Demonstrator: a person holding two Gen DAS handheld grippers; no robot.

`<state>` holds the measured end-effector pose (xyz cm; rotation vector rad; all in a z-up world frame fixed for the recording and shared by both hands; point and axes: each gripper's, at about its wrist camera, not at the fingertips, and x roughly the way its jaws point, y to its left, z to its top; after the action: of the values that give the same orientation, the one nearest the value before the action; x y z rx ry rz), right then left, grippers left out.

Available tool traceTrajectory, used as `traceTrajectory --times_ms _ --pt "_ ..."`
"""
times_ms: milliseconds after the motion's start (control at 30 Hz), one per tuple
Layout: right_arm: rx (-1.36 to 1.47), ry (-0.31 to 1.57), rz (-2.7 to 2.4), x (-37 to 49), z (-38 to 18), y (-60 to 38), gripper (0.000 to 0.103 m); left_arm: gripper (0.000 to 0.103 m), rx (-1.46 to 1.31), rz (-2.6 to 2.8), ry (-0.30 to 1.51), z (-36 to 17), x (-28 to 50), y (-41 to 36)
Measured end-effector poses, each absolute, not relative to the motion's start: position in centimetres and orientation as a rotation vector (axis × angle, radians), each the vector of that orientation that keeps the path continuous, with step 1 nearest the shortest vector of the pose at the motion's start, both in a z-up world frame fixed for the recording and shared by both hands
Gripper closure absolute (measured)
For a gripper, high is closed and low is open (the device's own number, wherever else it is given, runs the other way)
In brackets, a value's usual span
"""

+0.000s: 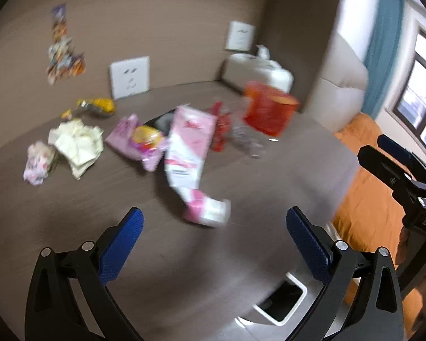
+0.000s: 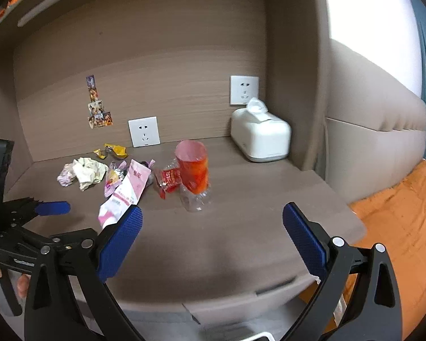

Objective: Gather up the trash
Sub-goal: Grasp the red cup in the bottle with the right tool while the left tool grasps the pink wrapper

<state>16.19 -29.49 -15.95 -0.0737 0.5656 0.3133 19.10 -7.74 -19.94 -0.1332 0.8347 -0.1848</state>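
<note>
Trash lies on a brown desk: a long pink and white packet, a crumpled pale paper, a small crumpled pink wad, a yellow wrapper, a red wrapper, and an orange-red plastic cup by a clear crushed bottle. My left gripper is open and empty above the desk's front, short of the packet. My right gripper is open and empty, further back.
A white tissue box stands at the back right corner. Wall sockets are on the back panel. A white bin stands on the floor below the desk's front edge. An orange bed cover lies to the right.
</note>
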Motion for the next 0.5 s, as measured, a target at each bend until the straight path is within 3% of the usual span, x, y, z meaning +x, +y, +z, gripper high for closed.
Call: traceTrajectory --times_ms 500 --pt "-0.068 0.651 0.301 23.9 -20.7 -26.5 0.005 0.006 -0.238 -0.27 0.95 -24.3 26.0 -6.1"
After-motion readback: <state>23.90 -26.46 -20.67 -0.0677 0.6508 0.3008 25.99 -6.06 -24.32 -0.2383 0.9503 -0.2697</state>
